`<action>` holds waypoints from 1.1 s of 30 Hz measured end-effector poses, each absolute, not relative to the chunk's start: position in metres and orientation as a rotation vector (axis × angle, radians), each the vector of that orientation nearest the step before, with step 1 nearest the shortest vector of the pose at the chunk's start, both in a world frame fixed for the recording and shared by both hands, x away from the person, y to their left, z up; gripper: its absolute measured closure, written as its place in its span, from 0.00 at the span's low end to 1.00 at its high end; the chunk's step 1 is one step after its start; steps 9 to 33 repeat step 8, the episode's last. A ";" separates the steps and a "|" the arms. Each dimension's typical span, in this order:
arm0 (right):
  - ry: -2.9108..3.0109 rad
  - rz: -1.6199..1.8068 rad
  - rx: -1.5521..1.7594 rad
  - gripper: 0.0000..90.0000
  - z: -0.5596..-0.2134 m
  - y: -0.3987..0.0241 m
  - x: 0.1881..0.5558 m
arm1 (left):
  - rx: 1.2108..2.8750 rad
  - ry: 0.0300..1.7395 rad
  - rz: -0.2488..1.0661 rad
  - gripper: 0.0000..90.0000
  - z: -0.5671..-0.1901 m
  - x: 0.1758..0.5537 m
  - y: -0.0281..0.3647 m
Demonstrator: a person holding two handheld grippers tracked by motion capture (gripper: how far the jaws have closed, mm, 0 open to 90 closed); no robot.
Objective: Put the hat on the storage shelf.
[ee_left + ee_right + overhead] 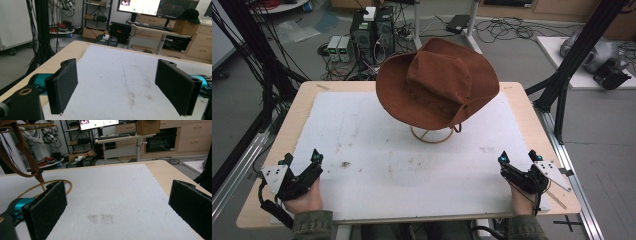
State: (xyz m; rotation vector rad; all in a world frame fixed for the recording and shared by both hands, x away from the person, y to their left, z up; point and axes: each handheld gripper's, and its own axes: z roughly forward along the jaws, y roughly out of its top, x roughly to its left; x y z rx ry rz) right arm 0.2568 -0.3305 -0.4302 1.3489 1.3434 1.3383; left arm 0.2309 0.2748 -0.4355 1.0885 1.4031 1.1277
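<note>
**On the stand: brown hat up top, both claws wide and empty**

Over at twelve o'clock on the table (522, 100), a brown wide-brimmed hat (437, 82) sits tilted on a wire stand (431, 136), whose ring-shaped base rests on the white mat (402, 165). A cord hangs off the hat's brim toward the ring.

Down at seven o'clock, the left gripper (302, 159) is held in the person's left hand (304, 199), jaws spread wide, nothing between them. From its own camera, the left gripper (117, 87) looks out over bare, smudged mat, with a desk and a monitor (138, 5) far across the room.

At five o'clock, the right gripper (518, 156) sits in the right hand (521, 202), also wide open and holding nothing. In its own view the right gripper (117, 207) faces the mat, with a grey smudge (101, 218) just ahead of the jaws, and the stand's ring (43, 187) and a dangling brown cord (37, 176) at about ten o'clock.

Both grippers are well apart from the hat. Beyond the table's far edge, computer boxes (372, 30) and tangled cables (507, 30) lie on the floor.
</note>
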 end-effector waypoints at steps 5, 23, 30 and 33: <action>1.352 1.342 1.348 0.01 -0.431 -0.330 0.257 | 1.086 1.403 1.127 0.21 -0.436 0.231 0.275; 1.352 1.342 1.348 0.01 -0.431 -0.330 0.258 | 1.087 1.404 1.129 0.21 -0.436 0.232 0.275; 1.352 1.342 1.348 0.01 -0.431 -0.330 0.258 | 1.087 1.404 1.129 0.21 -0.436 0.232 0.275; 1.352 1.342 1.348 0.01 -0.431 -0.330 0.258 | 1.087 1.404 1.129 0.21 -0.436 0.232 0.275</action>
